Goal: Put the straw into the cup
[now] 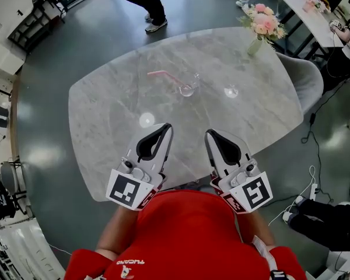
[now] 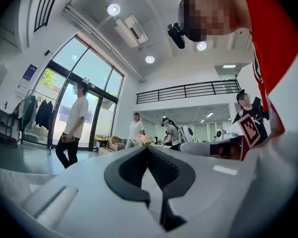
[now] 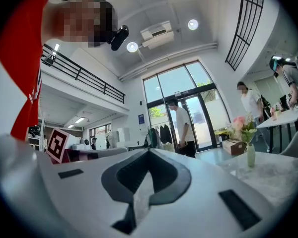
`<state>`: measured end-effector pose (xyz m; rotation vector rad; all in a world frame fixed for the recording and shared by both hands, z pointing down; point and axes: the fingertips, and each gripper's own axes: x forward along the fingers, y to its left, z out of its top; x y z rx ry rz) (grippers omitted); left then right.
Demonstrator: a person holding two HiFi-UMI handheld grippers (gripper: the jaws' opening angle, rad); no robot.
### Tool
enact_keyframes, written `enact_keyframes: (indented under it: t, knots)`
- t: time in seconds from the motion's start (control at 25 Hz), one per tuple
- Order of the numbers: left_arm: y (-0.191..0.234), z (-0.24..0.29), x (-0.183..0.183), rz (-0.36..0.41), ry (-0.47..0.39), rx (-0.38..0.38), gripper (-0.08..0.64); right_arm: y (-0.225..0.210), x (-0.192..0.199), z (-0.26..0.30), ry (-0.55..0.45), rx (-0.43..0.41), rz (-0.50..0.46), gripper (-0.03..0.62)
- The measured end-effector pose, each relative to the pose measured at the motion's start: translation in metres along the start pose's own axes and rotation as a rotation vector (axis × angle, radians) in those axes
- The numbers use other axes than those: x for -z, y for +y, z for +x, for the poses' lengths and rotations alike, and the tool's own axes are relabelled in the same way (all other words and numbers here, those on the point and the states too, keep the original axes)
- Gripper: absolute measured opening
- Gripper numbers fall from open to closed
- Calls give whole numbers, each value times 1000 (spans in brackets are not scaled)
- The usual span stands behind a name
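Note:
A pink straw (image 1: pixel 163 74) lies flat on the far half of the marble table (image 1: pixel 105 109). Its right end is beside a small clear glass cup (image 1: pixel 188 88). My left gripper (image 1: pixel 165 127) and right gripper (image 1: pixel 210 134) rest side by side at the near edge, well short of both. Each has its jaws shut with the tips together and nothing held. The left gripper view shows its own gripper (image 2: pixel 148 148) tilted up at the room; so does the right gripper view for its gripper (image 3: pixel 150 150). Neither of those views shows the straw or the cup.
A vase of pink flowers (image 1: pixel 259 25) stands at the table's far right corner and shows as a vase (image 3: pixel 250 153) in the right gripper view. A small clear shape (image 1: pixel 231 90) sits right of the cup; whether glass or glare I cannot tell. A person (image 1: pixel 147 2) walks beyond the table. A grey chair (image 1: pixel 306 77) stands at the right.

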<state>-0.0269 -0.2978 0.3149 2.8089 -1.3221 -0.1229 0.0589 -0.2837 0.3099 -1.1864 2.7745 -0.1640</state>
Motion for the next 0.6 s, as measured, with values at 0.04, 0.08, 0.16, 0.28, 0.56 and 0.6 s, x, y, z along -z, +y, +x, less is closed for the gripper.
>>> enact_keyframes:
  t: [0.04, 0.08, 0.16, 0.28, 0.56, 0.6]
  knots:
    - [-1, 0, -1, 2, -2, -1, 6, 2, -1, -1, -2, -6, -6, 2]
    - [-2, -1, -2, 3, -4, -1, 6, 3, -2, -2, -2, -11, -10, 2]
    - [-4, -1, -3, 6, -6, -3, 6, 4, -3, -4, -4, -17, -10, 2]
    - [-6, -3, -6, 9, -11, -7, 6, 7, -5, -6, -8, -24, -6, 2]
    - [-8, -3, -9, 15, -14, -19, 6, 7, -8, -7, -19, -39, -5, 2]
    - [-8, -3, -8, 16, -14, -21, 6, 7, -7, -7, -19, -40, -5, 2]
